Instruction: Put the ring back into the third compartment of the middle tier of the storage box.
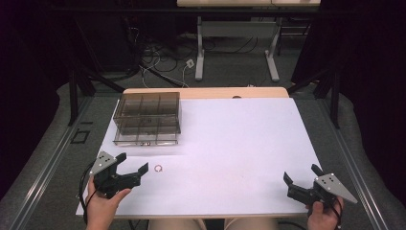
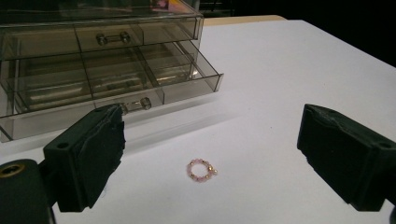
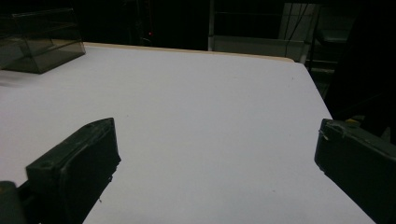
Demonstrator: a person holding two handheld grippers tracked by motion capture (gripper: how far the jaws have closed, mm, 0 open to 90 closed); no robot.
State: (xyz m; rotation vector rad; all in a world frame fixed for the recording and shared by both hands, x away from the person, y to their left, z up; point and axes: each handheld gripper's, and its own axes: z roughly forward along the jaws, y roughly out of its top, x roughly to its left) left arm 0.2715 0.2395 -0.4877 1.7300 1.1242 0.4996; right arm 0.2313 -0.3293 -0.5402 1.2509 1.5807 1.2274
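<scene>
Beaded ring (image 2: 202,169) lies loose on the white worktop (image 1: 239,143), low centre of the left gripper view, squarely between the wide-spread jaws of the left claw (image 1: 132,164), probably lined up for a pick. Behind it, upper left, the smoky drawer box (image 2: 93,60) has its lower drawer (image 2: 140,88) pulled out, likely to receive it. Right claw (image 1: 300,173) waits wide and empty at the lower right of the high view.

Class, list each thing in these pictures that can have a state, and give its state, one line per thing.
Left tool: open, holding nothing.
Right tool: open, holding nothing.
Drawer box: lower drawer pulled out, upper drawer shut.
Bead ring: lying flat on the table, untouched.
</scene>
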